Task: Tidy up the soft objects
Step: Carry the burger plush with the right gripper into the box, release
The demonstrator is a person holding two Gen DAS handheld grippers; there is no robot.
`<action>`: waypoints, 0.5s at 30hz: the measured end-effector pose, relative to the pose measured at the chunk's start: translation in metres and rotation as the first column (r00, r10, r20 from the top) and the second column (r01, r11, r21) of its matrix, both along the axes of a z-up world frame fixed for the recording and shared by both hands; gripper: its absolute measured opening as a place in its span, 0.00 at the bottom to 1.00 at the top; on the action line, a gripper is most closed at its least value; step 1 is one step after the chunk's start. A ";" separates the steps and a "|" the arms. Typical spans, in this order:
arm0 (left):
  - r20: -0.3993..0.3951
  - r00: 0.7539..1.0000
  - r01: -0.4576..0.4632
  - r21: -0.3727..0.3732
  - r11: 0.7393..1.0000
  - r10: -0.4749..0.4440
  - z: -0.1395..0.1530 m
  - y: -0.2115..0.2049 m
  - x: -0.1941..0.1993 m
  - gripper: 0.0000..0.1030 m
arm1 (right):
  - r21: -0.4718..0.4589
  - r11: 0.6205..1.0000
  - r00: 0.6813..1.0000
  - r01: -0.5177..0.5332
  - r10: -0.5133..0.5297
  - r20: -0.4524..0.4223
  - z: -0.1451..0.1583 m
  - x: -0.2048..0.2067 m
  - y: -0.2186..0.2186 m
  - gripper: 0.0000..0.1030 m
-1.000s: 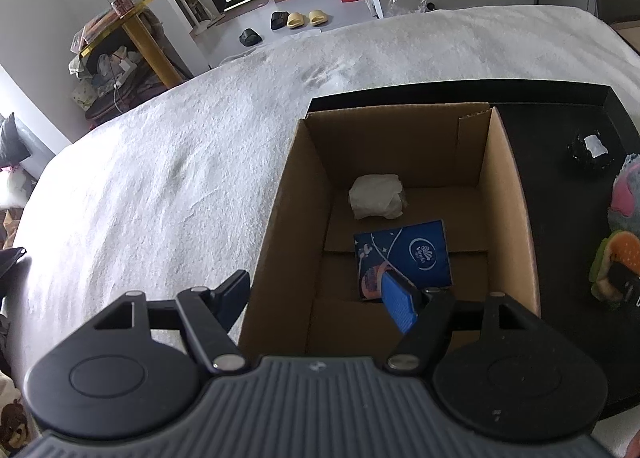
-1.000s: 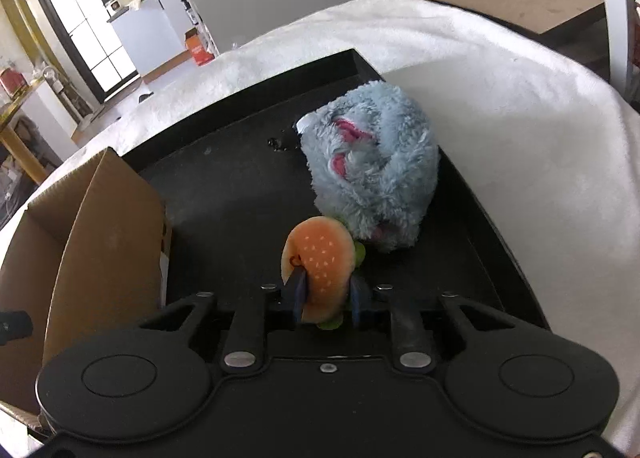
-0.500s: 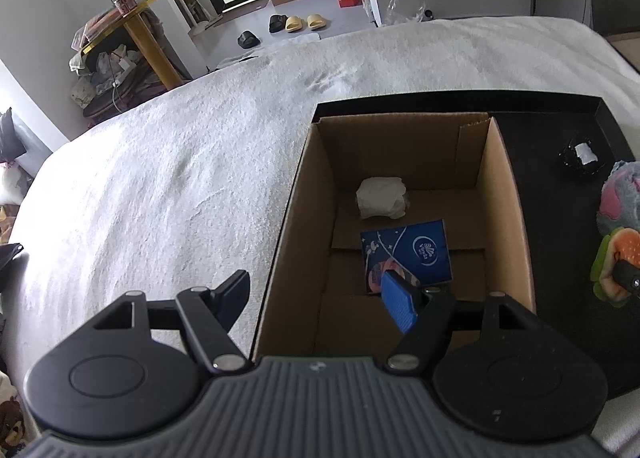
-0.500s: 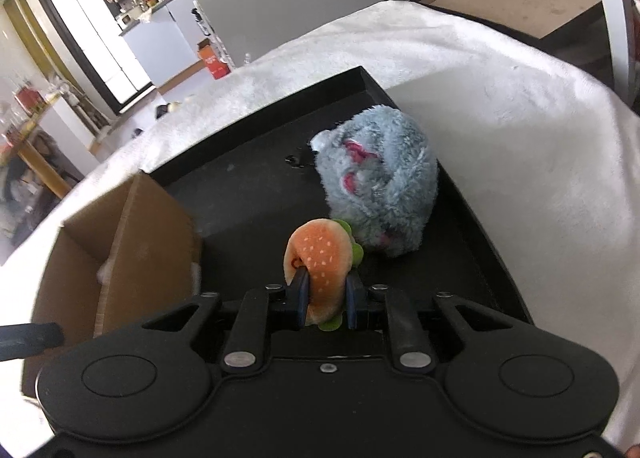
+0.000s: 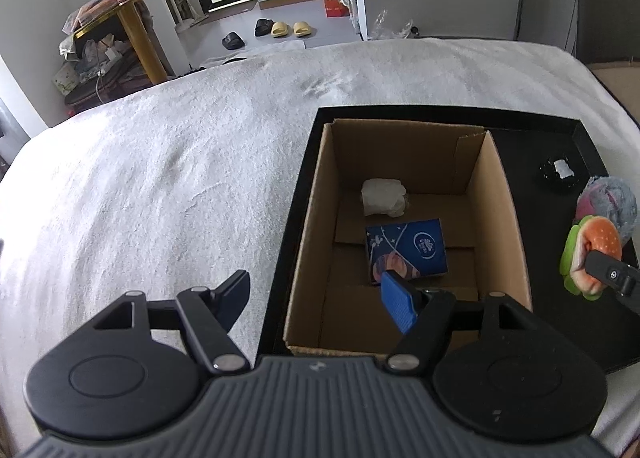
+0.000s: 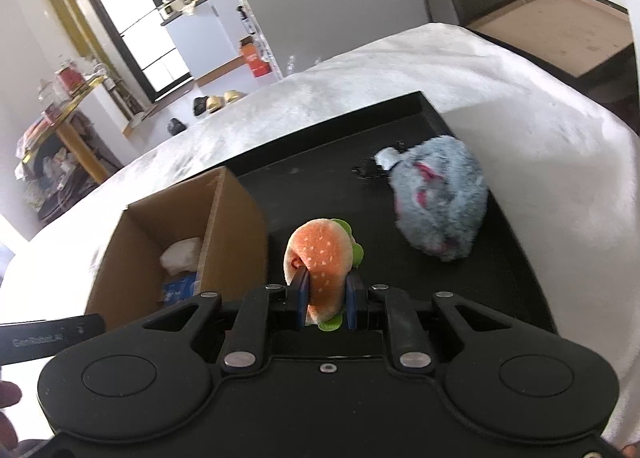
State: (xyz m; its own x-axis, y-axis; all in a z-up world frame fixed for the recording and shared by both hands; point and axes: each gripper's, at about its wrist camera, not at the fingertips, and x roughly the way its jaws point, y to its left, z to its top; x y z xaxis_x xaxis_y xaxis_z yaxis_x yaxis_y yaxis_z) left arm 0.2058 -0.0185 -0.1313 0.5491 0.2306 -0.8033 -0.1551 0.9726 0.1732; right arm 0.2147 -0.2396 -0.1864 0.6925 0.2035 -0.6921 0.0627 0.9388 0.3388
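Right gripper [image 6: 323, 300]: we find it clamped on the plush burger [image 6: 320, 258], carried clear of the black tray [image 6: 520, 298].
Left gripper [image 5: 316, 298]: fingers spread wide, holding nothing, poised over the near rim of the cardboard box [image 5: 308, 225].
Box contents: white wad [image 5: 383, 197] and blue packet [image 5: 406, 252].
Outstanding: grey plush [image 6: 440, 209] lies on the tray.
Step in hand: we judge transfer of the burger to the box.
Next move: carry left past the box wall, then release.

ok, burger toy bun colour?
Orange with pale seed specks, on the burger toy; right wrist view shows it best.
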 end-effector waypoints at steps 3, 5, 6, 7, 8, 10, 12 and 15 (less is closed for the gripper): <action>0.007 1.000 -0.005 -0.027 1.000 0.006 0.000 0.006 0.000 0.69 | -0.022 1.000 1.000 -0.017 0.017 0.010 0.005 0.000 0.009 0.18; 0.012 1.000 -0.013 -0.041 0.999 0.013 0.000 0.010 0.001 0.69 | -0.034 0.999 1.000 -0.026 0.027 0.015 0.010 0.000 0.015 0.18; 0.015 1.000 -0.018 -0.045 0.999 0.019 0.000 0.013 0.000 0.69 | -0.042 0.999 0.999 -0.032 0.033 0.019 0.012 0.001 0.018 0.18; 0.020 0.999 -0.024 -0.048 0.999 0.025 0.000 0.015 0.000 0.69 | -0.050 0.998 0.999 -0.039 0.040 0.023 0.014 0.002 0.021 0.18; 0.025 0.999 -0.026 -0.055 0.998 0.027 0.000 0.017 0.000 0.69 | -0.057 0.997 0.999 -0.044 0.046 0.026 0.017 0.002 0.025 0.18; 0.031 0.999 -0.030 -0.073 0.997 0.032 0.000 0.022 0.001 0.68 | -0.073 0.996 0.998 -0.056 0.058 0.030 0.021 0.004 0.032 0.18; 0.033 0.999 -0.036 -0.094 0.995 0.039 -0.001 0.027 0.003 0.68 | -0.089 0.994 0.997 -0.069 0.073 0.036 0.025 0.006 0.039 0.18; 0.034 0.999 -0.037 -0.129 0.991 0.041 -0.004 0.032 0.006 0.68 | -0.109 0.990 0.995 -0.084 0.090 0.052 0.034 0.012 0.049 0.18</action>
